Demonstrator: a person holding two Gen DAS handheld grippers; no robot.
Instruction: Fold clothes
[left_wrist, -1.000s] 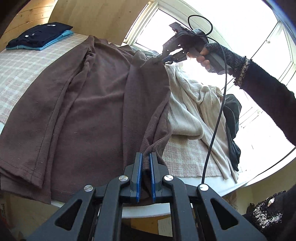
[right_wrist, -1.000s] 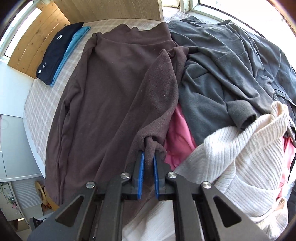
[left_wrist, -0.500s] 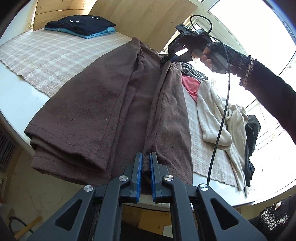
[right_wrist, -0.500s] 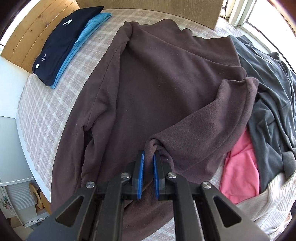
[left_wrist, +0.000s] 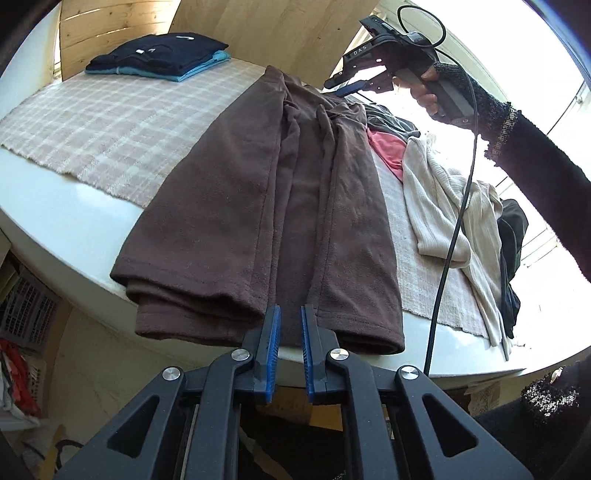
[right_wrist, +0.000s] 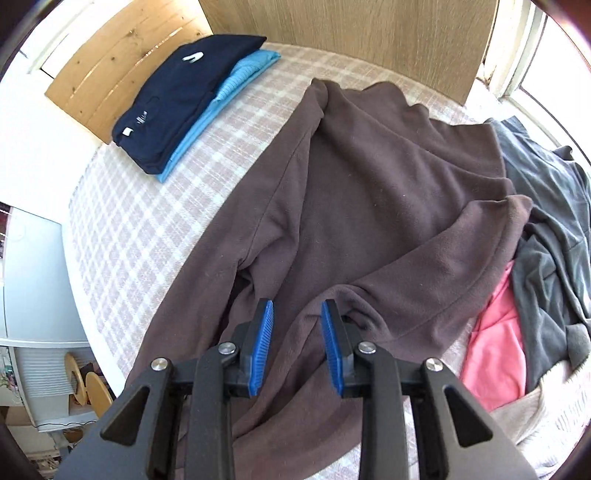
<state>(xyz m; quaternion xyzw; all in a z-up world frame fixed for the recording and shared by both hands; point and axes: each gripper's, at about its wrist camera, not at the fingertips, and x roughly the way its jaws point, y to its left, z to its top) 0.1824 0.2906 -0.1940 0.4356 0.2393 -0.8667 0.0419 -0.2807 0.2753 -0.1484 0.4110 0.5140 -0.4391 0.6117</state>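
Brown fleece (right_wrist: 369, 206): right gripper (right_wrist: 296, 345) opening, empty; left gripper (left_wrist: 289, 347) pinching the six-o'clock hem; fold may slump

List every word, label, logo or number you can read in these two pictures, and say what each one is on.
"DAS": on the side of the right tongs, seen from the left wrist; any further letters are cut off.
White marks and a small tag on the navy top: too small to read.
Nothing else carries text: not the brown fleece, nor the pile.
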